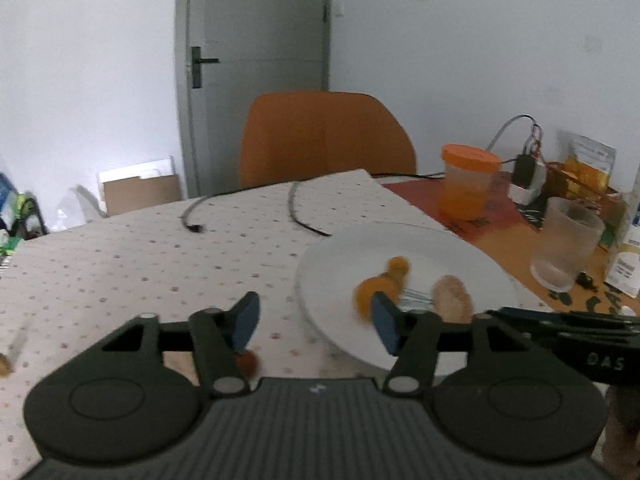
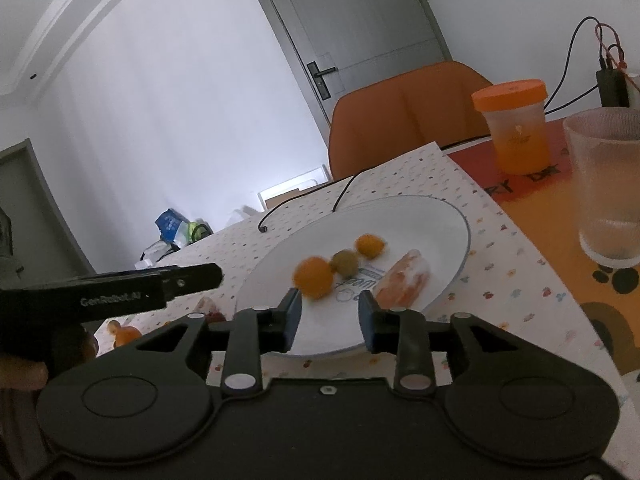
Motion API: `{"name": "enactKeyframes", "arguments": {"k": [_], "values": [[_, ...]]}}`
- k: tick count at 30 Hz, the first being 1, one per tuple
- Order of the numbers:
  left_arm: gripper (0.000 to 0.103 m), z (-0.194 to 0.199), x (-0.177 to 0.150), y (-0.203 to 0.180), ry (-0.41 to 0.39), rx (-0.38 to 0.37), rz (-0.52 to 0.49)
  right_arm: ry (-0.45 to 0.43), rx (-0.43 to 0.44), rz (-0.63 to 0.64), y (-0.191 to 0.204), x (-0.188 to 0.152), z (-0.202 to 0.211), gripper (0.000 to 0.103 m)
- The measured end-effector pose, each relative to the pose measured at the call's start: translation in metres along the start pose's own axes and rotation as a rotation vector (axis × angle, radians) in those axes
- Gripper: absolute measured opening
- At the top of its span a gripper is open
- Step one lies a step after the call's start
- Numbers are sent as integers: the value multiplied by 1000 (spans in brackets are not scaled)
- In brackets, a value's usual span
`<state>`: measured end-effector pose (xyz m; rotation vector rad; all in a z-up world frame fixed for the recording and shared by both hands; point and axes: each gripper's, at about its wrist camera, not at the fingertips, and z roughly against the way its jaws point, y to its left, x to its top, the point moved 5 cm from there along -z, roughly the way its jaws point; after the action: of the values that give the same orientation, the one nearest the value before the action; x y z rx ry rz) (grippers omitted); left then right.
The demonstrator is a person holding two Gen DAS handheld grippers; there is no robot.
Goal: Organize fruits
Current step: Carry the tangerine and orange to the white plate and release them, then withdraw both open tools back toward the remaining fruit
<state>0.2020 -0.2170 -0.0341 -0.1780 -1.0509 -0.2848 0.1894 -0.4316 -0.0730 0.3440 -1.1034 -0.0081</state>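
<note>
Both my grippers are hanging open and empty over the near edge of the white plate (image 2: 448, 216).

My right gripper (image 2: 330, 318) is hovering with fingers spread just short of the big orange fruit (image 2: 313, 277), the greenish fruit (image 2: 345, 262), the small orange fruit (image 2: 370, 245) and a pale wrapped piece (image 2: 404, 280), all lying on the plate. My left gripper (image 1: 316, 324) is gaping left of the plate, with a reddish fruit (image 1: 249, 364) lying on the tablecloth (image 1: 120, 264) beneath its left finger.

Left gripper (image 1: 316, 322) agape, right gripper (image 2: 329, 316) too (both empty).
</note>
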Motion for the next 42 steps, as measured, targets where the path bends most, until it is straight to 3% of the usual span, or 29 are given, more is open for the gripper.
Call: {"name": "enactKeyframes", "arguments": {"k": [3,8,20,42], "values": [[73,7,1,18,-12,33,22,8,3,12,6,-1,-3,37],[79,21,-2,49,-32,90,66,13,14,36,19,-2,-9,46],[84,46,-7,100,-50,174,145,39,47,91,53,-3,-24,54],[84,74,-46,172,-33,268,276,101,99,187,113,-14,-48,55]]}}
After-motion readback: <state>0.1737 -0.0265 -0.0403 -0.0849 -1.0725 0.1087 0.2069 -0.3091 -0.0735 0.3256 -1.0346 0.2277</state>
